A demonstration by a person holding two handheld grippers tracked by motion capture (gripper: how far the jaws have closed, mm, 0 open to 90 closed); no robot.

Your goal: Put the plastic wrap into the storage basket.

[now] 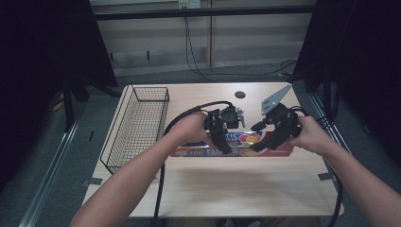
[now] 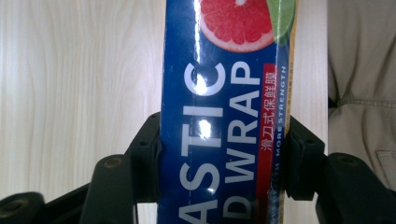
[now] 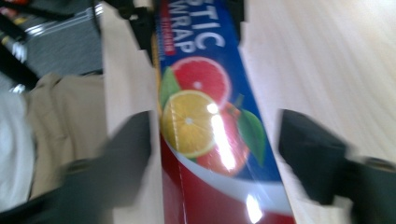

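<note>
A long blue and red plastic wrap box (image 1: pixel 250 140) with fruit pictures lies lengthwise near the middle of the wooden table (image 1: pixel 236 184). My left gripper (image 1: pixel 222 142) is over its left part. In the left gripper view both jaws press against the sides of the box (image 2: pixel 224 116), so the left gripper (image 2: pixel 224 158) is shut on it. My right gripper (image 1: pixel 267 142) is over the box's right part. In the blurred right gripper view its jaws straddle the box (image 3: pixel 210 116) with small gaps, so the right gripper (image 3: pixel 215 149) is open.
A black wire basket (image 1: pixel 137 127) stands along the table's left side. A small dark round disc (image 1: pixel 240 94) sits at the table's far edge. The person's beige trousers (image 2: pixel 362 93) show past the near edge. Cables trail from both grippers.
</note>
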